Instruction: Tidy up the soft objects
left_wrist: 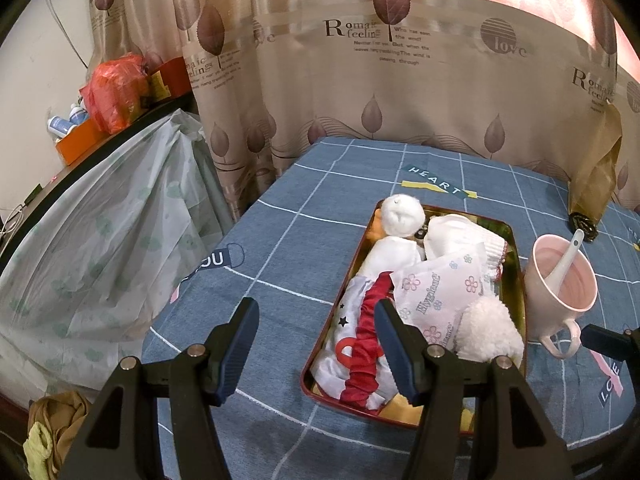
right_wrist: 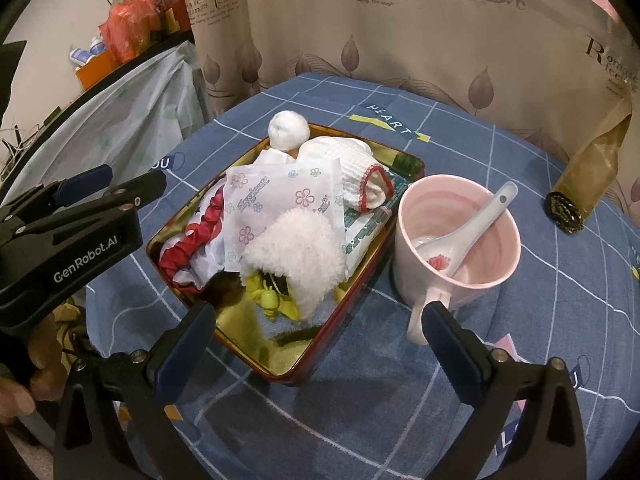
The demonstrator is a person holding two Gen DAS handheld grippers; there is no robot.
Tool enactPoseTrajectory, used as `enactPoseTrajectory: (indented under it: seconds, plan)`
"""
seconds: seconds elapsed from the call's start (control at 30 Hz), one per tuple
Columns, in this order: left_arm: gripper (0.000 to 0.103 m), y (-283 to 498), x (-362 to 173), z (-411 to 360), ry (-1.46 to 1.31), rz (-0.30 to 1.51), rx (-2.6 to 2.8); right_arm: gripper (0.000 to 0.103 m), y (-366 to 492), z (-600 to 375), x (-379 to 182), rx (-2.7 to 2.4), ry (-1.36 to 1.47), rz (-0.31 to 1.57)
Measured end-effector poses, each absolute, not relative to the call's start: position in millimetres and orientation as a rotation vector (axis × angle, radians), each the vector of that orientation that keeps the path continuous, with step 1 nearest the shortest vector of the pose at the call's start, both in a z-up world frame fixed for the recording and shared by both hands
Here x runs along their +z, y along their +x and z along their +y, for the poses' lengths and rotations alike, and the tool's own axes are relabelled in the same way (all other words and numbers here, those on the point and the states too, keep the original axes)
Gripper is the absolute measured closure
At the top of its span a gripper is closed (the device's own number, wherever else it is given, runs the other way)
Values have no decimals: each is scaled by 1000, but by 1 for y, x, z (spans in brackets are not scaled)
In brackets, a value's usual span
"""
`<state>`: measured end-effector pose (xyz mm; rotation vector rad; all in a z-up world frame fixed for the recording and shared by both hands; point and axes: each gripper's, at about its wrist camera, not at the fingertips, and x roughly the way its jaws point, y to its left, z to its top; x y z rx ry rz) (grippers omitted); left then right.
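- Where the blue checked cloth (right_wrist: pixel 360 380) lies, we list one tin tray (right_wrist: pixel 248 354) of soft objects, long axis toward the curtain (right_wrist: pixel 400 48).
- We list the left gripper (left_wrist: pixel 316 346) and right gripper (right_wrist: pixel 320 338) spread, empty.

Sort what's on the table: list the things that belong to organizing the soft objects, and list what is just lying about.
Belongs to the job:
tin tray
cotton ball
white knit sock
flowered packet
fluffy white piece
red ruffled cloth

Just lying about:
pink mug
spoon
brown paper bag
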<state>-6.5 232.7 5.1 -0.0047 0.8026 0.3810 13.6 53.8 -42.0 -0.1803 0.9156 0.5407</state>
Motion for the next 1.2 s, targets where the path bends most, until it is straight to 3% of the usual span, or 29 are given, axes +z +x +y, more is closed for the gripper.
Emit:
enactPoseTrajectory:
  seconds: [1.2]
  plan:
    - [42, -7, 4, 230, -10, 795, 361, 1, 12, 55, -46, 550, -185, 931]
